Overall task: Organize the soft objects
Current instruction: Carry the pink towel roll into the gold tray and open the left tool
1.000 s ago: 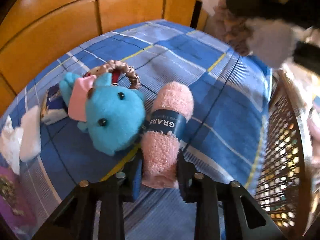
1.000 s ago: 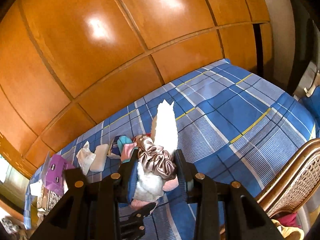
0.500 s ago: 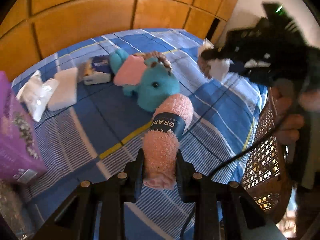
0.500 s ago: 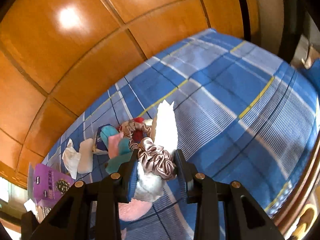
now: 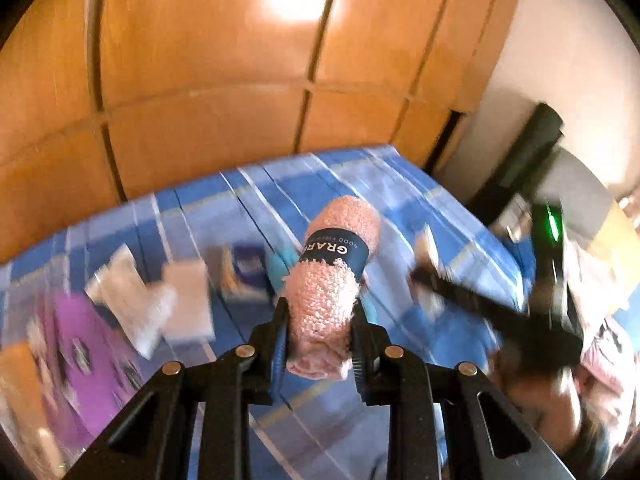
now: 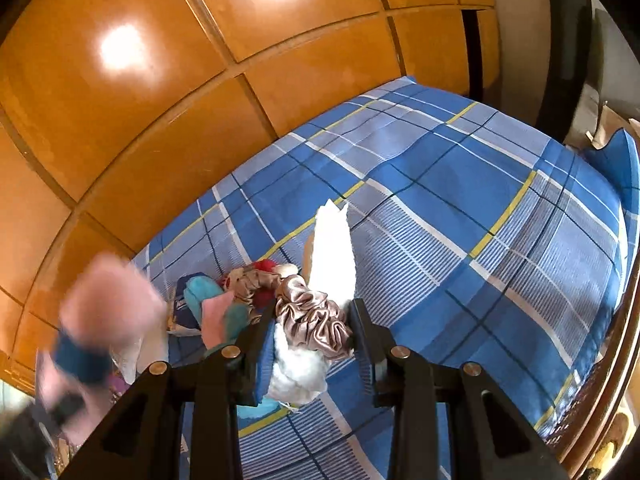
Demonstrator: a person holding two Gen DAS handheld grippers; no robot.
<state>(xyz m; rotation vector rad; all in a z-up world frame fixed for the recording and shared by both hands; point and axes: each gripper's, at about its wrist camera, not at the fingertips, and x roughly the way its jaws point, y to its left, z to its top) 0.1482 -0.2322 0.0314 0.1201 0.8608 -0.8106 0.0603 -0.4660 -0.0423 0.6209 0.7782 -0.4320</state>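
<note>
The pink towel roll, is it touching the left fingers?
Touching. The left wrist view shows the pink towel roll squeezed between both fingers.

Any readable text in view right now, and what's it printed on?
"GRAR", cut off by the roll's curve: navy band on the pink towel roll in the left gripper.
Smaller line on that band: too small.
Purple box, blue packet: print blurred.
</note>
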